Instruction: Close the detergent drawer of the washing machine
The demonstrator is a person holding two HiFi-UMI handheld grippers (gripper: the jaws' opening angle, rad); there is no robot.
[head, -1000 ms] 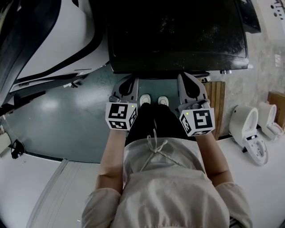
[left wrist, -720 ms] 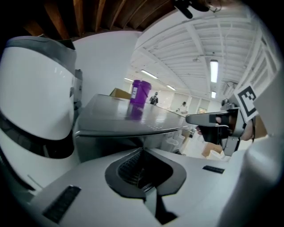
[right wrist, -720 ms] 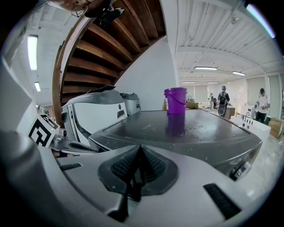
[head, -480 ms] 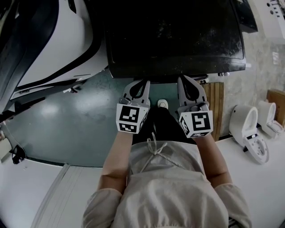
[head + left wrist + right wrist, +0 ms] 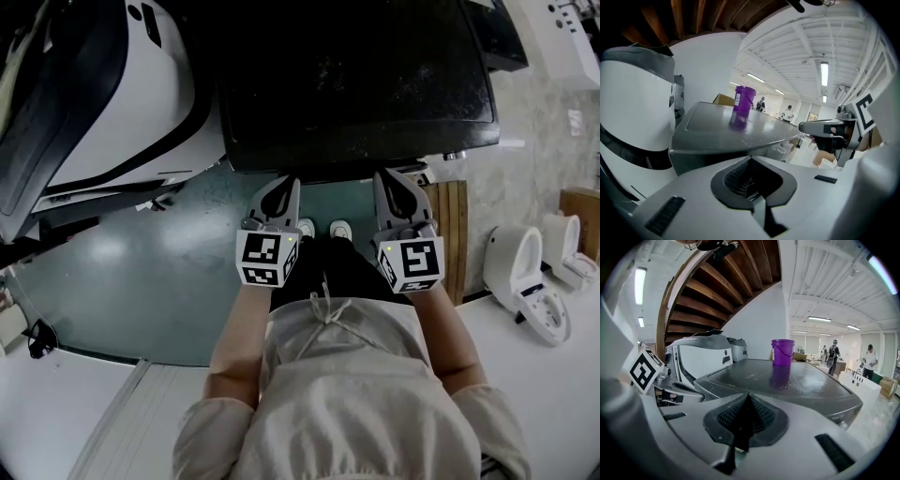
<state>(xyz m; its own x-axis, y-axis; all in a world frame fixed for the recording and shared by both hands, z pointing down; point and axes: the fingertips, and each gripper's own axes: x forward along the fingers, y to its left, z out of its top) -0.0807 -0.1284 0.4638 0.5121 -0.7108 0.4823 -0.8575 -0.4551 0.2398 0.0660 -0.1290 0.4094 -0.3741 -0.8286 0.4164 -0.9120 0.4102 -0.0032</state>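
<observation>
A washing machine with a dark, glossy top (image 5: 356, 75) stands right in front of me, and a purple bucket (image 5: 783, 352) sits on that top. No detergent drawer shows in any view. My left gripper (image 5: 279, 190) is shut and empty, its tips just short of the machine's front edge. My right gripper (image 5: 395, 183) hangs level with it, also shut on nothing, its tips at the same edge. In the left gripper view the purple bucket (image 5: 743, 100) appears beyond the grey top (image 5: 722, 131).
A big white appliance (image 5: 122, 94) stands to the left of the machine. A wooden slatted panel (image 5: 456, 223) and white toilets (image 5: 525, 281) are to the right. The teal floor (image 5: 141, 262) spreads out on the left, and the person's shoes (image 5: 323, 228) are between the grippers.
The left gripper has shifted right and forward, closer to the machine's front edge. The right gripper has hardly moved. Both stay shut.
</observation>
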